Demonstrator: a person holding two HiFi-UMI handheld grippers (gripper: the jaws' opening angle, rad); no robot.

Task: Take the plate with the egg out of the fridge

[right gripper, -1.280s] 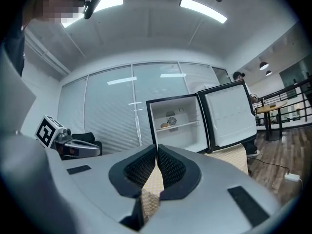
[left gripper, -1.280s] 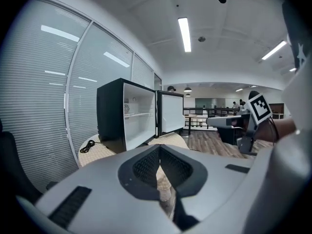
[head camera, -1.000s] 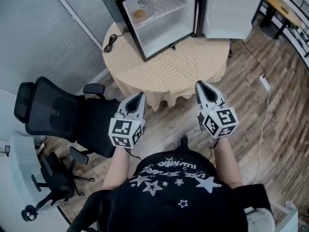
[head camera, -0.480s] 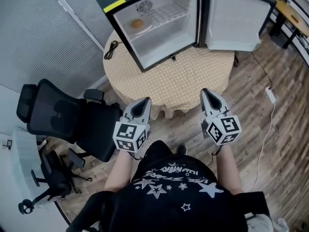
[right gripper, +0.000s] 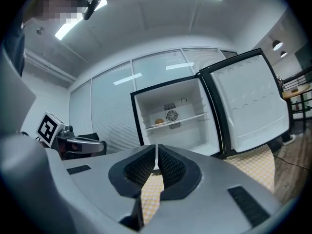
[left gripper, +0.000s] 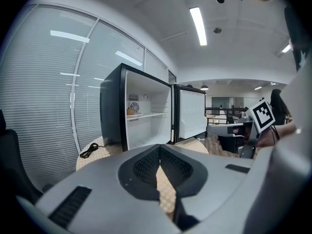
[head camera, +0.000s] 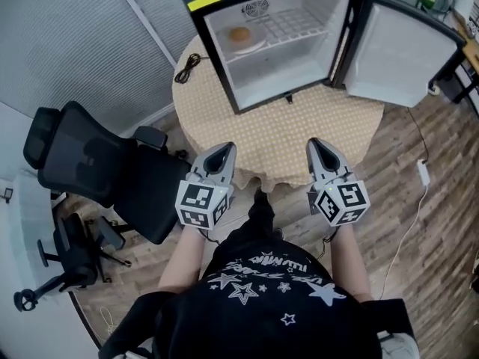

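A small black fridge [head camera: 277, 36] stands open on a round table [head camera: 277, 126] with a beige checked cloth. On its upper wire shelf, at the left, lies a white plate with a brown egg [head camera: 242, 36], also visible as the plate [left gripper: 130, 112] in the left gripper view and the plate [right gripper: 159, 122] in the right gripper view. My left gripper [head camera: 224, 149] and right gripper [head camera: 314, 144] hover side by side at the table's near edge, pointing at the fridge and well short of it. Both are shut with nothing between their jaws.
The fridge door [head camera: 404, 54] swings out to the right. A black cable [head camera: 187, 67] lies on the table left of the fridge. A black office chair [head camera: 90, 170] stands close on the left, another chair [head camera: 67, 260] behind it. A white power strip [head camera: 423, 172] lies on the wooden floor.
The person has stepped closer to the table, so the fridge now sits more centred and nearer. Both grippers stay shut and have drawn up to the table's near edge.
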